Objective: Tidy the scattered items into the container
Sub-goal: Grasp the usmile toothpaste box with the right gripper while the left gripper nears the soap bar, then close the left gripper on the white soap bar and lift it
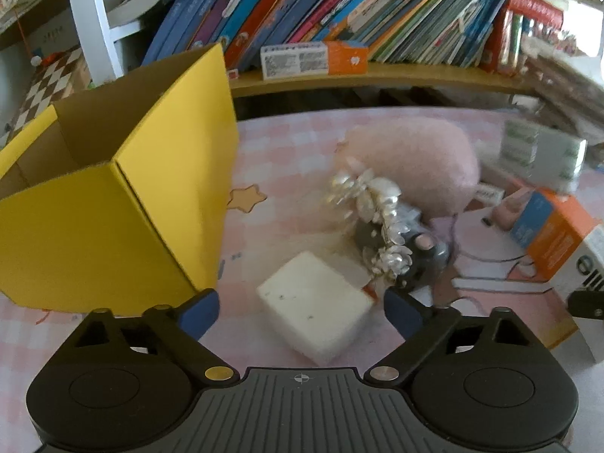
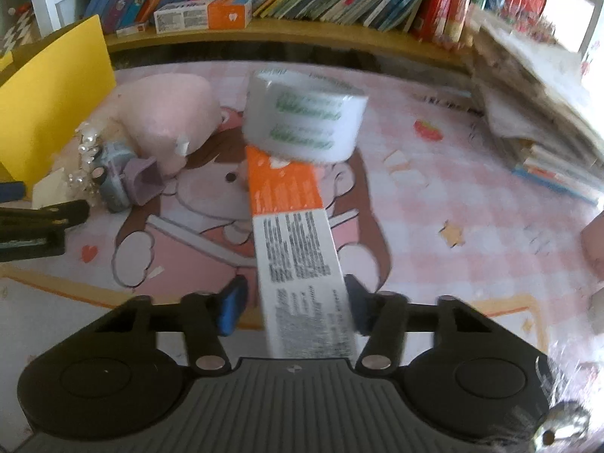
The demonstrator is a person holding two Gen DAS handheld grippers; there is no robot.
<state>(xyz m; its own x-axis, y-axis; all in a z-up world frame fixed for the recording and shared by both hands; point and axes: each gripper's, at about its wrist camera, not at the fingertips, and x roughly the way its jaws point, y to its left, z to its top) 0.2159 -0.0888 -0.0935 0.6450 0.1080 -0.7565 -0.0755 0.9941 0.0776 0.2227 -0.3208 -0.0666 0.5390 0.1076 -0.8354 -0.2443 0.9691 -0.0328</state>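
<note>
My left gripper [image 1: 301, 307] is open low over a white foam-like block [image 1: 317, 294] that lies between its fingers, untouched by either pad. The open yellow cardboard box [image 1: 113, 196] stands close on the left. Just beyond the block are a pearly silver hair ornament [image 1: 372, 219] and a grey toy [image 1: 434, 256] in front of a pink plush [image 1: 411, 158]. My right gripper [image 2: 294, 294] is shut on the near end of an orange-and-white toothpaste box [image 2: 290, 226]. A white tape roll [image 2: 305, 117] with green print sits at the box's far end.
The pink checked mat [image 2: 453, 207] with a cartoon print covers the table. A shelf of leaning books [image 1: 358, 11] runs along the back, with another orange-and-white box [image 1: 313, 58] on it. Stacked books and papers [image 2: 540, 105] lie at the right. A chessboard [image 1: 49, 83] sits behind the yellow box.
</note>
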